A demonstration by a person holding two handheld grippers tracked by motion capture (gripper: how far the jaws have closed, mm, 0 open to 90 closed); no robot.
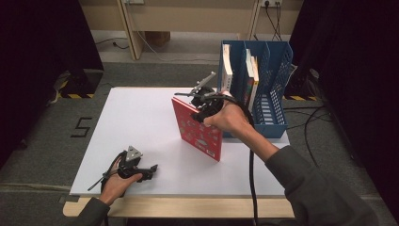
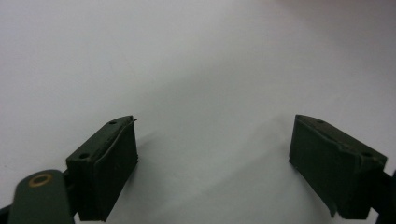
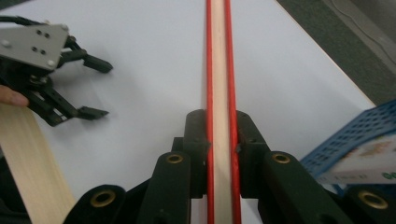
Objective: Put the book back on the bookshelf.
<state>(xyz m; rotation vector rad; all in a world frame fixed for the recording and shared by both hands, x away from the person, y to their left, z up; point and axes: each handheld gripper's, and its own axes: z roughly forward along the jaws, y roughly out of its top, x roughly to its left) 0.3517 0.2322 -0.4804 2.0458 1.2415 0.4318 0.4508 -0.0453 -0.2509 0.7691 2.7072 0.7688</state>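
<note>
- The red book (image 1: 197, 128) stood on its lower edge on the white table (image 1: 141, 122), near its middle, tilted, just left of the blue file rack (image 1: 273, 84).
- The right gripper (image 1: 203, 104) clamped the book's upper edge; in the right gripper view both black jaws pressed on the red covers (image 3: 219, 70), with the pale page block between them.
- The rack stood at the table's far right corner, with several books (image 1: 227, 68) already upright in its left compartments and the right-hand ones seemingly free.
- The left gripper (image 1: 149, 170) rested low on the table at near left, well apart from the book, its jaws wide with nothing but white tabletop between them (image 2: 210, 140).
- Judged risks: the grip sat on one edge only, so the book could swing or slide out when lifted.
- A bottom corner could catch on the rack's front wall or dividers and push the light rack, since the left gripper was not bracing it.
- The covers could splay open if the pinch slackened.
</note>
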